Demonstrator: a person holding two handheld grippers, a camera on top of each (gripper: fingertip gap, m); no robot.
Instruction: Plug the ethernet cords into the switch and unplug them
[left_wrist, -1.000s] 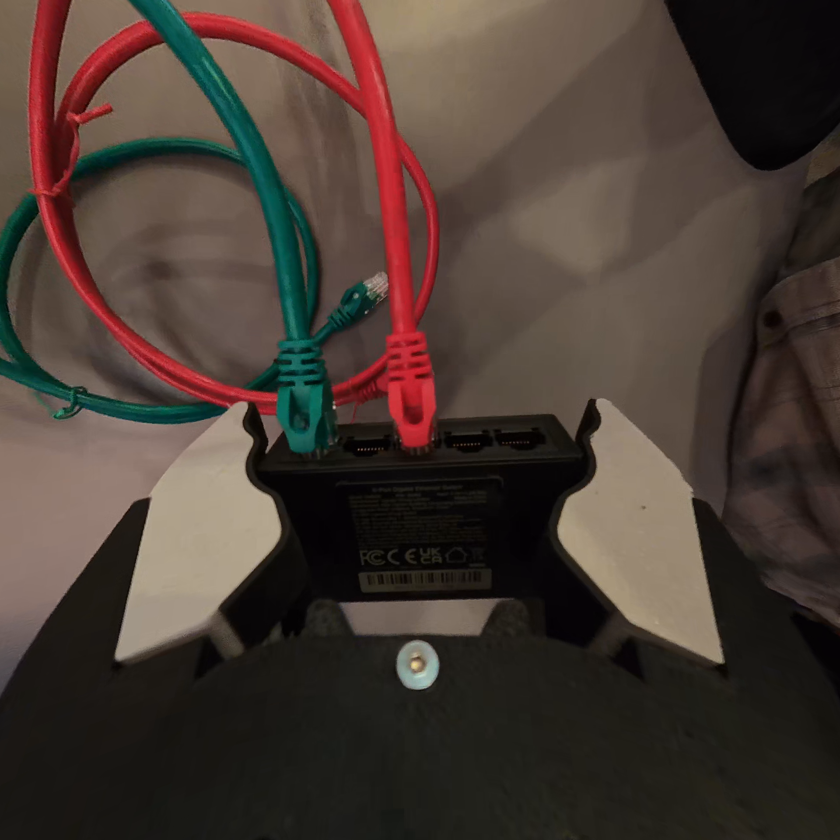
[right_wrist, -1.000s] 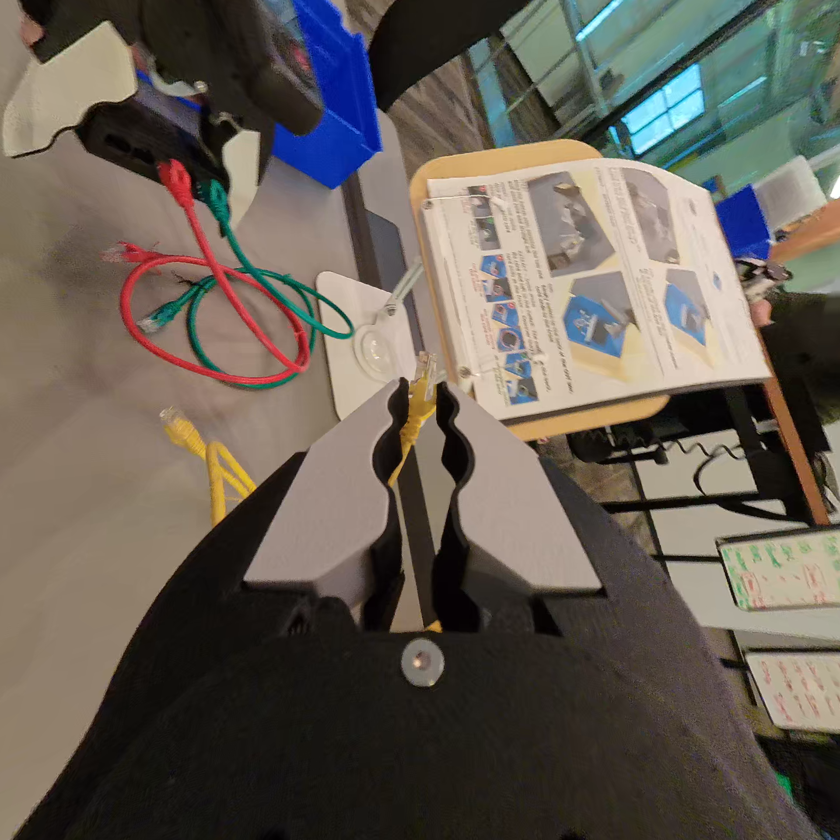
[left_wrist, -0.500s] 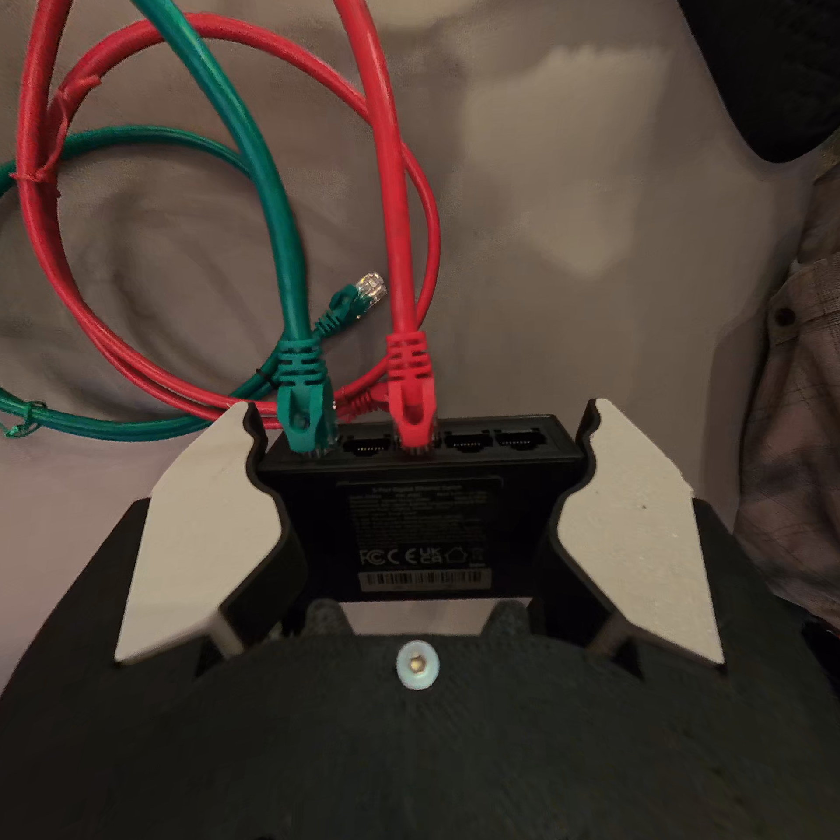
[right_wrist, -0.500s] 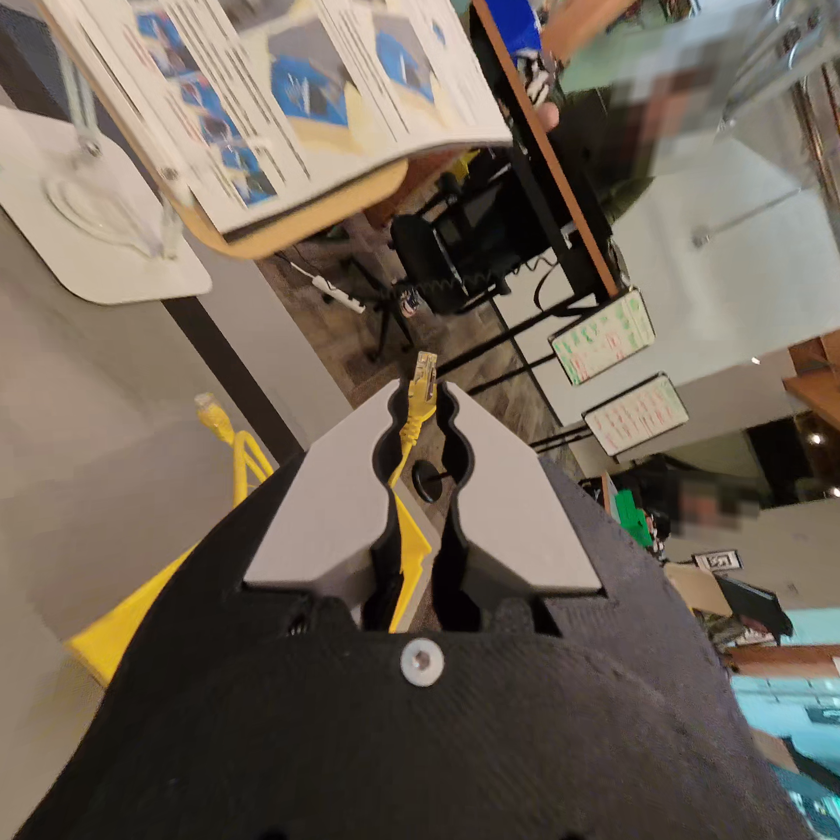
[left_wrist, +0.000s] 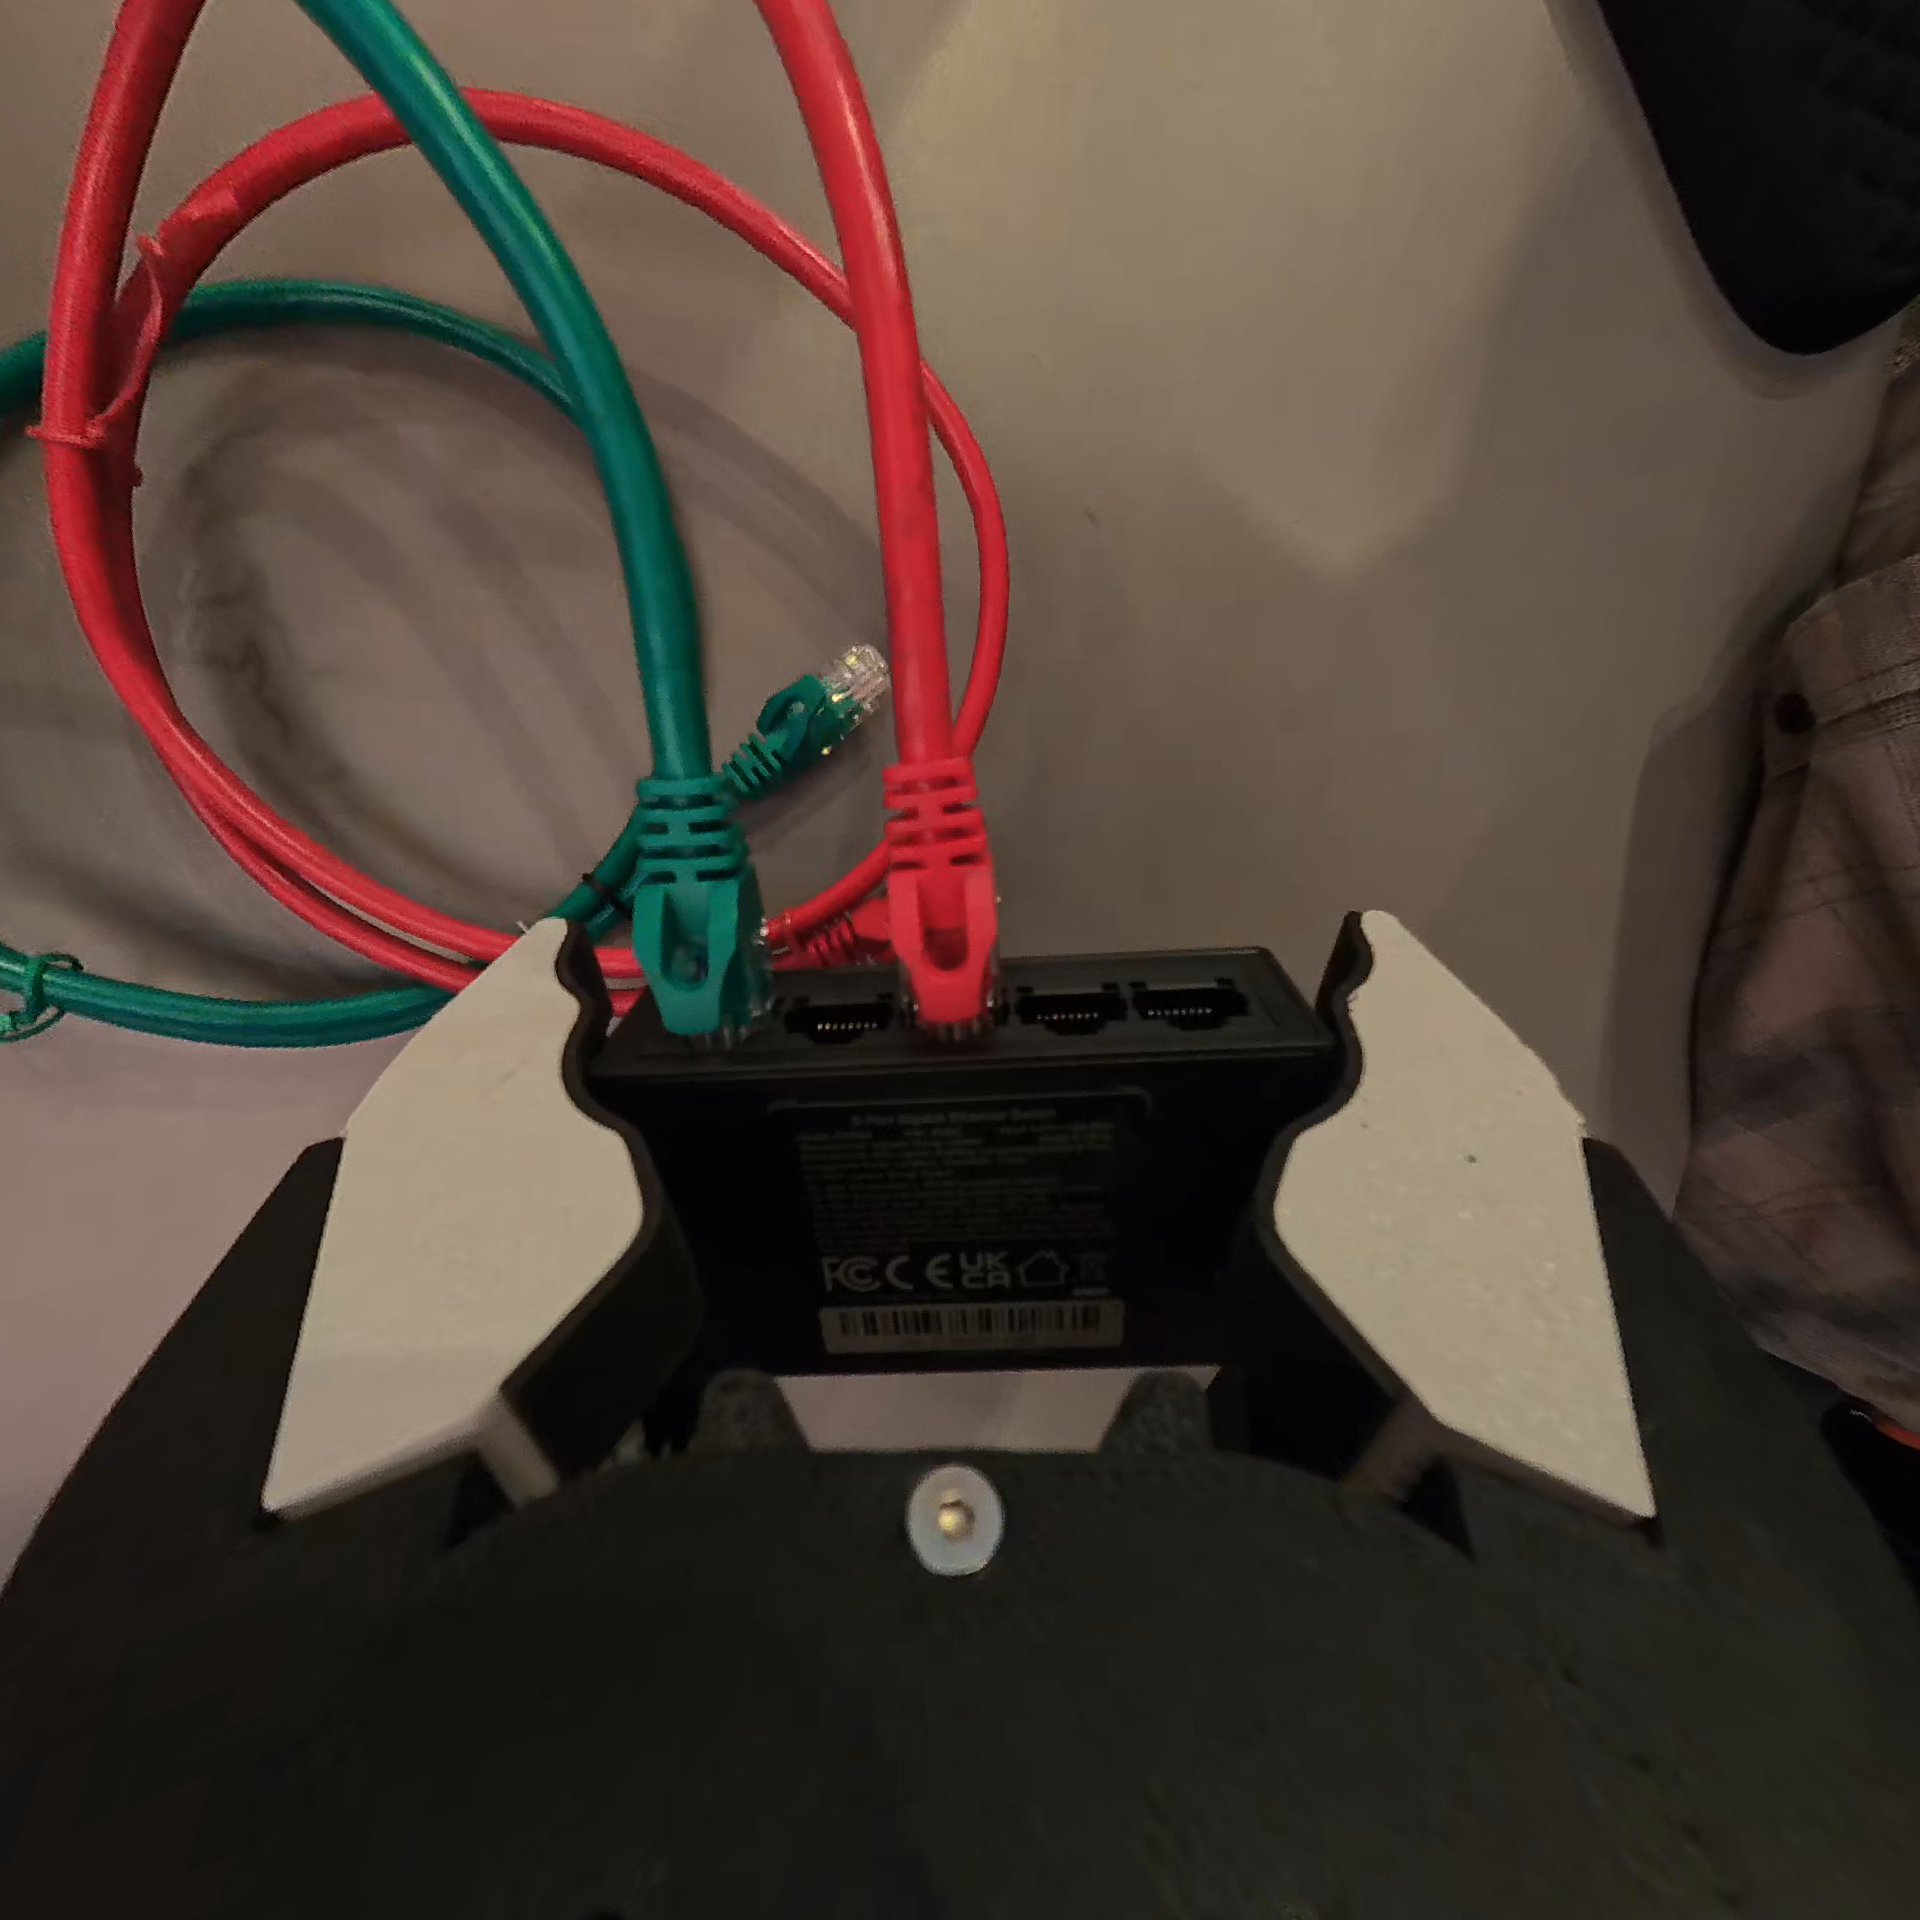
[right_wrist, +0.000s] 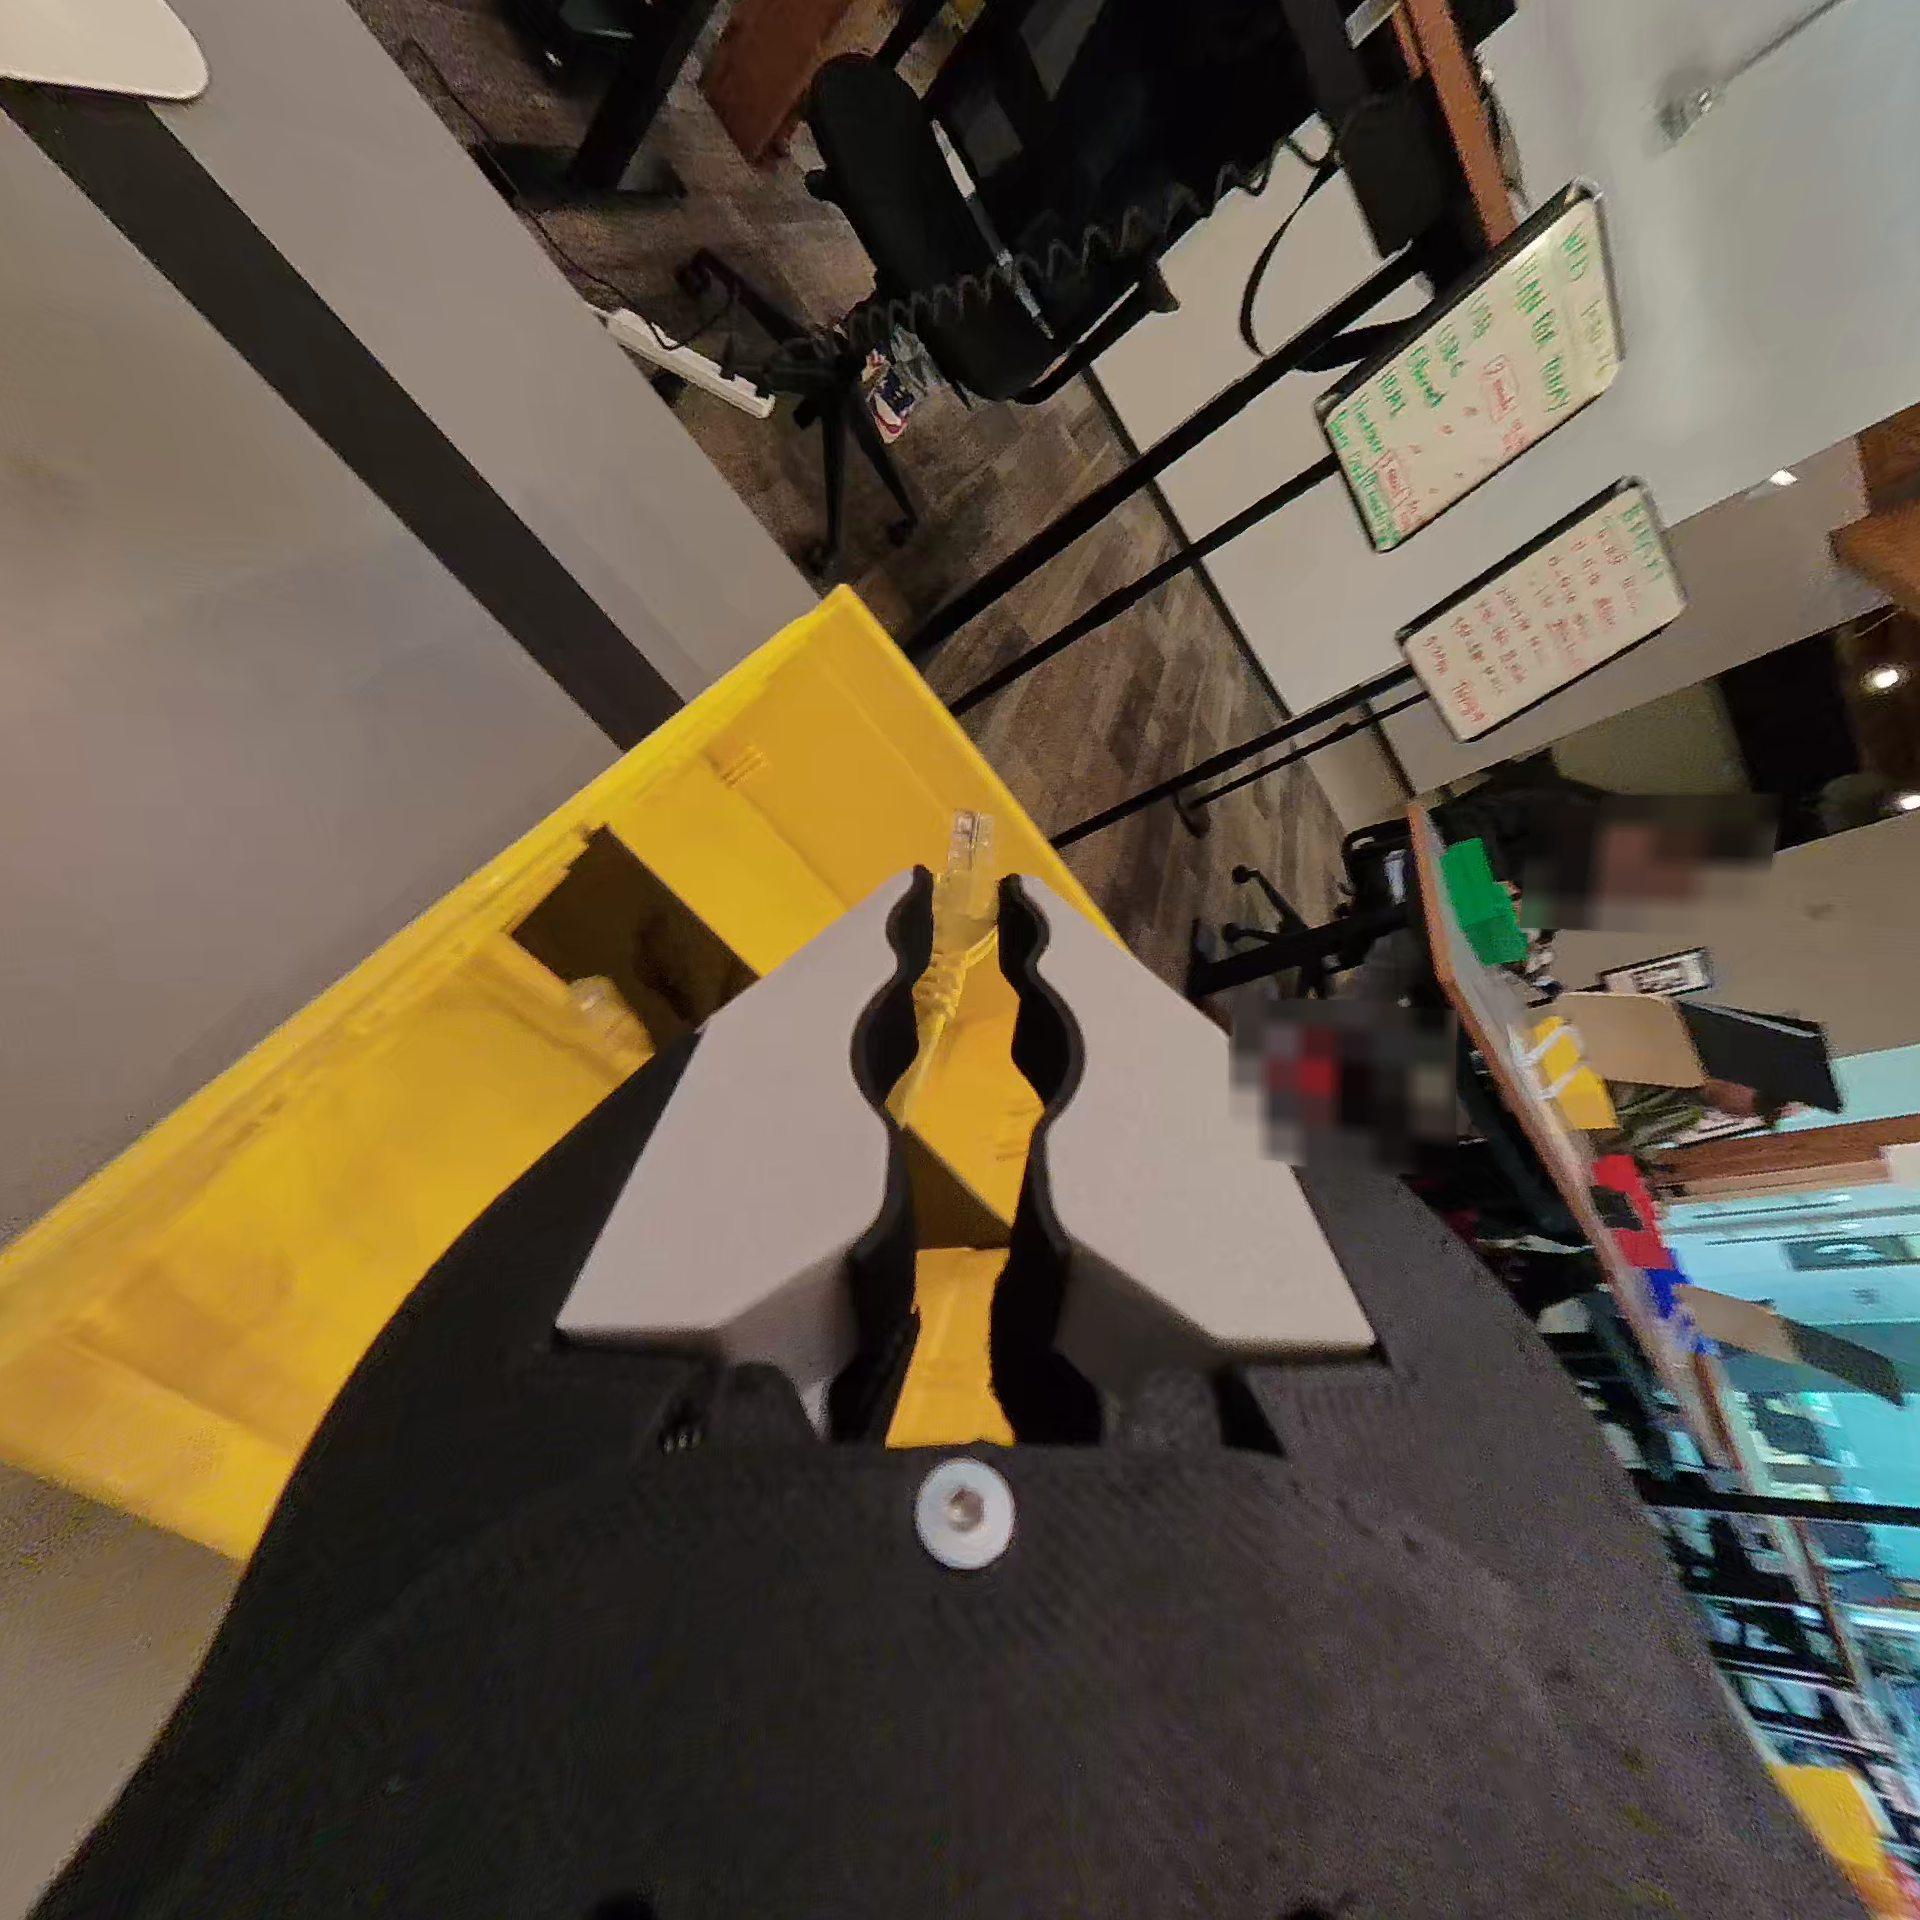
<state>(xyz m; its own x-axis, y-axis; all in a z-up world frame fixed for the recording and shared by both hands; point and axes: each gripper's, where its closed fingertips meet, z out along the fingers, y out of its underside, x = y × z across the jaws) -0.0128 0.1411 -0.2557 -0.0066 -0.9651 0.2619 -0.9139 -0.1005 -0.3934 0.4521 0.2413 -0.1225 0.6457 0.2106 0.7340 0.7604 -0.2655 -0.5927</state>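
Left wrist view: fingers (left_wrist: 488, 1174) clamp the switch (left_wrist: 961, 1184); right fingers (right_wrist: 758, 1153) pinch the yellow cord's plug (right_wrist: 961, 904).

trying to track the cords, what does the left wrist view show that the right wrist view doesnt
Only the left wrist view: the left tongs shut on the black switch, with a green cord and a red cord plugged in and three ports empty.

Only the right wrist view: the right tongs shut on a yellow cord, over a yellow bin, with whiteboards behind.

Both: the grey table, each with its own tongs gripping something.
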